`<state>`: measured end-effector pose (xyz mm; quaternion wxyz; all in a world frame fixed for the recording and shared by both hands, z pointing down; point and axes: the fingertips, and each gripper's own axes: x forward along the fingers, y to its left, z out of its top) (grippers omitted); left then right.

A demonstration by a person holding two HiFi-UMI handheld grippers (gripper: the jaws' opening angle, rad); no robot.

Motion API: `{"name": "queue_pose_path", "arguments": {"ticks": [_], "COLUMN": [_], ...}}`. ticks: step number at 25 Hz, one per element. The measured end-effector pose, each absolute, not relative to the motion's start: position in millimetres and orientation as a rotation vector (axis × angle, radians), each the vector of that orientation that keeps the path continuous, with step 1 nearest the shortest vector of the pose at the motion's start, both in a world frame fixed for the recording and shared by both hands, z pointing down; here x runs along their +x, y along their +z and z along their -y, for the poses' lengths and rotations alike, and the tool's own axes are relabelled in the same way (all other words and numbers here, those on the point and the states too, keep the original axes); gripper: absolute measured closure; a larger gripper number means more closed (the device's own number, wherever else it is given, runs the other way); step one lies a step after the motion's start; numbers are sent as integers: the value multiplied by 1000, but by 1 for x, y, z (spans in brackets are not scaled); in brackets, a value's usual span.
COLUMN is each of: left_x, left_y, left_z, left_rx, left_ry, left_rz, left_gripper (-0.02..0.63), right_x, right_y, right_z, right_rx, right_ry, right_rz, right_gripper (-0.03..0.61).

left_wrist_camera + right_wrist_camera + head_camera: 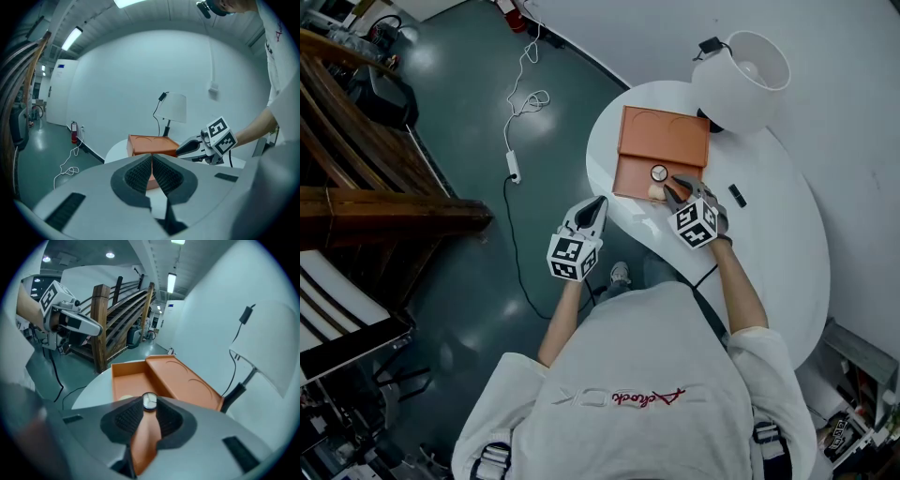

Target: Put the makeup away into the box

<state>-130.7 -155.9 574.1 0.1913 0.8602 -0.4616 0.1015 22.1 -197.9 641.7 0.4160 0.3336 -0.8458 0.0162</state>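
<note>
The right gripper [149, 410] pinches a small round jar [149, 401] between its tips, just above the open orange box [129, 379] on the white worktop [769, 244] (lid flipped back). The left gripper [152, 164], jaws together and empty, hangs beside the worktop's edge.

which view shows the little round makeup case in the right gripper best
The right gripper view: the round makeup case sits between the jaw tips, face toward the camera, above the open orange box. The head view shows it as a tiny disc. The left gripper view shows the right gripper but not the case.
</note>
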Motion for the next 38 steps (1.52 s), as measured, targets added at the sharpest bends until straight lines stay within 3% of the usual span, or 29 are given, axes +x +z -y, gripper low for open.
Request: {"name": "queue_pose_path", "arguments": {"ticks": [2,4,11,19,38], "left_x": [-131,-131,-129,-110,31], "left_y": [571,570,568,563,567], "left_z": [155,155,153,154,152], "left_rx": [2425,2434,2457,2507,2695], "left_ry": [284,283,288,302,366], "left_rz": [1289,1283,1264,1197,734], "left_gripper": [598,599,600,599,598], "right_x": [24,25,32,70,230], "right_y": [637,635,625,586,604], "right_z": [197,196,198,207,120], "right_rx": [865,874,997,1453,1887], "right_ry": [24,17,94,624,713], "right_rz": [2116,2113,2138,2356,2001], "right_gripper": [542,551,552,552,552]}}
